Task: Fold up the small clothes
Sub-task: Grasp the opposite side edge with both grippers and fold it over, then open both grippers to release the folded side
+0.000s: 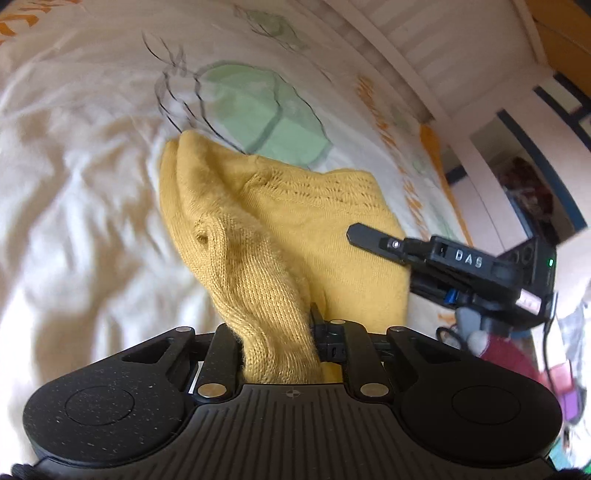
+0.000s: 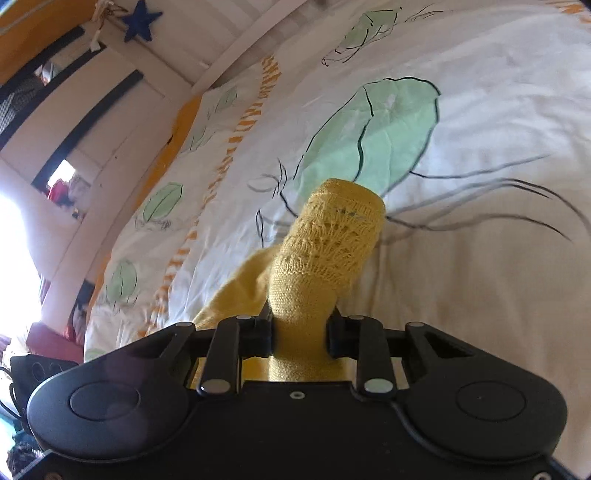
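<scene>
A small yellow knitted garment (image 1: 295, 206) lies partly on a white bed cover, with a lace-patterned band along one edge. My left gripper (image 1: 277, 328) is shut on a bunched fold of it, and the knit rises up between the fingers. In the left wrist view my right gripper (image 1: 364, 240) comes in from the right, one finger lying on the garment's right side. In the right wrist view the right gripper (image 2: 300, 328) is shut on the lace end of the garment (image 2: 332, 236), which sticks up out of the jaws. Both held parts are lifted off the cover.
The bed cover (image 1: 74, 184) is white and wrinkled, printed with green leaves (image 2: 369, 140) and orange stripes. A white bed rail (image 1: 406, 48) runs along the far edge. Beyond it are white shelves (image 2: 74, 129) and a blue star (image 2: 140, 22). Clutter lies beside the bed.
</scene>
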### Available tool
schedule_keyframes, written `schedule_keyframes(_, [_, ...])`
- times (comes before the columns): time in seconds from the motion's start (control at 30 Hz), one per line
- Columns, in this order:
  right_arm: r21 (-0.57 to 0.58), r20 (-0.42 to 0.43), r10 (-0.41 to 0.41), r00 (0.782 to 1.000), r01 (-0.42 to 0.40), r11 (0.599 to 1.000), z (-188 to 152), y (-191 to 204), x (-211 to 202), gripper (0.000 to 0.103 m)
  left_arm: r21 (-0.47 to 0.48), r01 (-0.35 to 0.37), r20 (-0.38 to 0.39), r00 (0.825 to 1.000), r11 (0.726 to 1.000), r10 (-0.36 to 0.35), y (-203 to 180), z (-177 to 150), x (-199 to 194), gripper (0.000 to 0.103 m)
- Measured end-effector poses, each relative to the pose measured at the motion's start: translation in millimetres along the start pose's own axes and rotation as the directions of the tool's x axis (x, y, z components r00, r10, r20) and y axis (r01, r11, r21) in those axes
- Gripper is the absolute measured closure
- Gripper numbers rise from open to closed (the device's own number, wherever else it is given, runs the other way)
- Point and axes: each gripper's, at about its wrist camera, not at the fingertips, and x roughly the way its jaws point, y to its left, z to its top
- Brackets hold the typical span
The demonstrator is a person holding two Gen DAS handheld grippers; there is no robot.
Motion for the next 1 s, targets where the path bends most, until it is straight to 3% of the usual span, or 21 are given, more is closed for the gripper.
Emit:
schedule_keyframes(0.23, [0.013,-0.054,-0.032,0.998,0.032,0.999,-43.8,-19.6,-72.1,0.065,0.078,0.002,-0.049,0.999,0.997,0.002,-45.8,-80.8,-5.7,0.086])
schedule_keyframes(0.3, [-0.007,-0.045,-0.114,0.992,0.114,0.993,-53.2,-28.5,-81.6,0.063,0.119,-0.038,-0.073,0.996,0.992,0.047,-52.2,-106.4,-1.5,0.085])
schedule_keyframes(0.37, [-0.039,-0.037,-0.243,0.969,0.241,0.970,-66.2,-42.6,-89.6,0.060,0.177,-0.128,-0.082,0.986,0.976,0.144,-55.6,-131.1,6.7,0.078])
schedule_keyframes(0.43, [-0.043,-0.010,-0.310,0.951,0.309,0.950,-76.1,-58.0,-95.0,0.058,0.253,-0.184,-0.016,0.981,0.950,0.194,-58.2,-152.1,6.2,0.076])
schedule_keyframes(0.47, [-0.028,0.006,-0.306,0.952,0.307,0.951,-78.6,-63.8,-98.0,0.053,0.278,-0.204,0.009,0.978,0.939,0.210,-59.4,-157.0,3.2,0.072])
schedule_keyframes(0.53, [-0.006,0.027,-0.304,0.952,0.305,0.952,-80.8,-67.8,-103.0,0.053,0.301,-0.237,0.024,0.970,0.924,0.241,-61.9,-161.4,-1.4,0.068])
schedule_keyframes(0.67, [-0.075,0.083,-0.331,0.940,0.337,0.938,-80.6,-51.3,-107.9,0.049,0.315,-0.294,0.053,0.955,0.903,0.293,-65.8,-164.6,-15.6,0.066])
schedule_keyframes(0.83, [-0.147,0.168,-0.298,0.940,0.323,0.935,-97.1,-23.2,-134.2,0.046,0.295,-0.356,0.185,0.932,0.887,0.313,-78.9,-164.7,-45.5,0.066])
schedule_keyframes(1.0, [-0.212,0.162,-0.303,0.939,0.333,0.919,-121.1,-0.6,-138.1,0.034,0.277,-0.412,0.284,0.898,0.868,0.335,-90.8,-156.3,-50.4,0.054])
